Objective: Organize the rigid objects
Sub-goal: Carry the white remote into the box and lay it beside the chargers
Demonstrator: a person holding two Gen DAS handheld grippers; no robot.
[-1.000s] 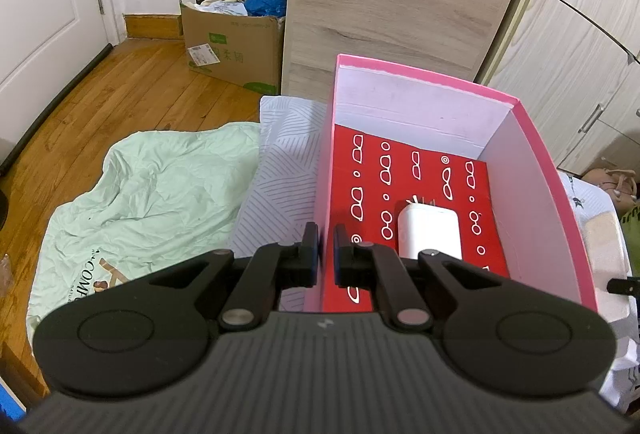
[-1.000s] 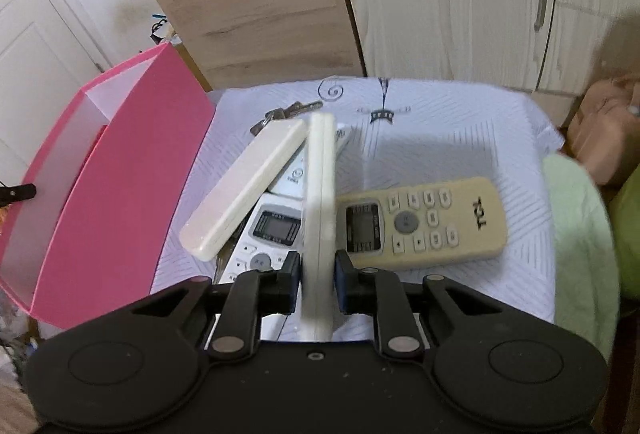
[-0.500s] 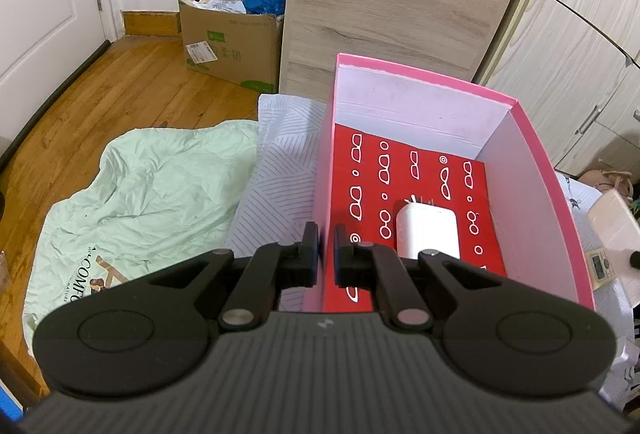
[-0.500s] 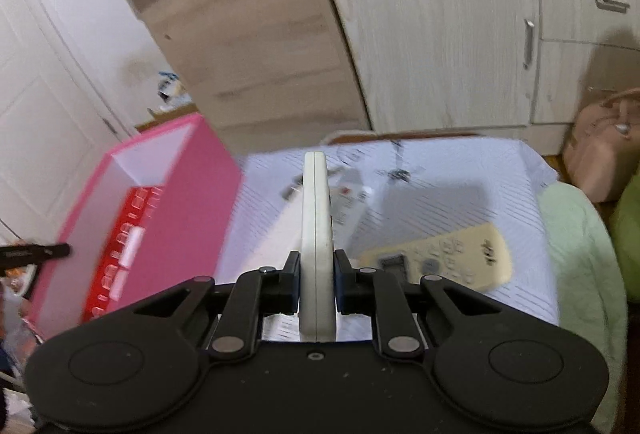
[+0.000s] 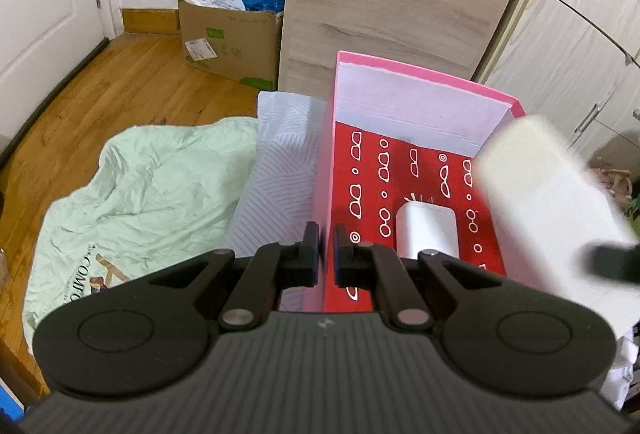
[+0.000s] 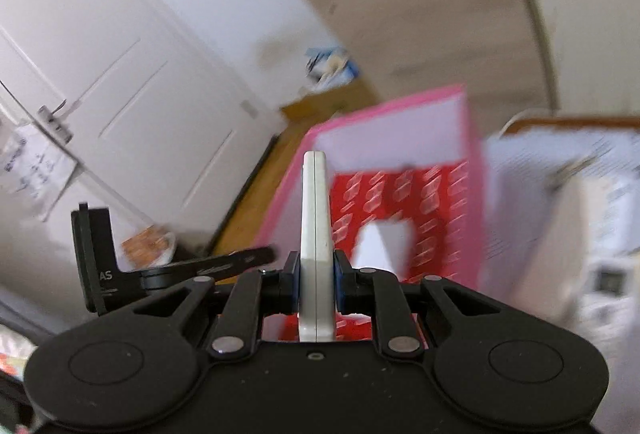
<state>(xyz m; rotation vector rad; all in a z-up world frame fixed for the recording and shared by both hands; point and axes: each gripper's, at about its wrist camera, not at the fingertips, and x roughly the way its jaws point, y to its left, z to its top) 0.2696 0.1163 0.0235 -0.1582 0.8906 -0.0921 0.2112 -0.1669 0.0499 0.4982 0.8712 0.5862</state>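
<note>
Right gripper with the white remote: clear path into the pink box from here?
Probably yes. The right gripper holds the white remote edge-up right at the pink box, whose top is open. Only a white adapter lies inside; the left gripper clamps the near wall.

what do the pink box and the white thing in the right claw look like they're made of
Pink box: likely cardboard, matte; thin flat walls, pale inner faces, printed red floor.
White remote, gripped in the right claw: probably hard plastic, smooth, slightly yellowed; a moulded seam runs along its edge.
</note>
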